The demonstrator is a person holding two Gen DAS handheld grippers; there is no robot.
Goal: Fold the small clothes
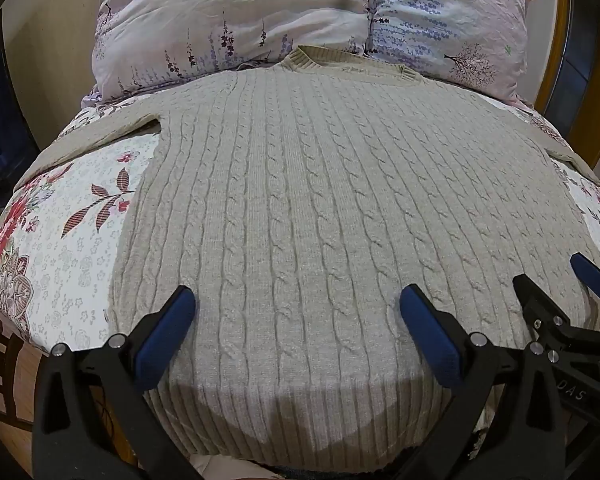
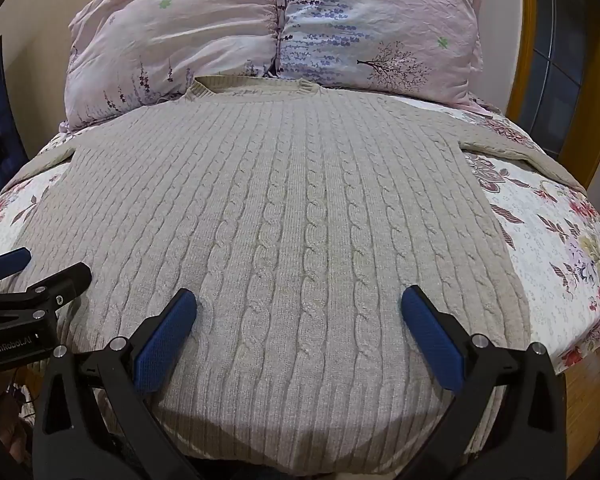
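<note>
A beige cable-knit sweater [image 1: 300, 208] lies flat and face up on the bed, collar at the far end by the pillows, sleeves spread to both sides. It also fills the right wrist view [image 2: 284, 216]. My left gripper [image 1: 298, 304] is open and empty above the sweater's ribbed hem, left of centre. My right gripper [image 2: 299, 304] is open and empty above the hem, right of centre. Each gripper shows at the edge of the other's view: the right gripper [image 1: 556, 280] and the left gripper [image 2: 52, 264].
The bed has a floral sheet [image 1: 68, 216], which also shows at the right [image 2: 556, 240]. Two pink floral pillows [image 1: 260, 12] lie at the head, also in the right wrist view [image 2: 260, 36]. A wooden frame [image 2: 580, 120] stands at the right. Wooden floor [image 1: 24, 364] lies below.
</note>
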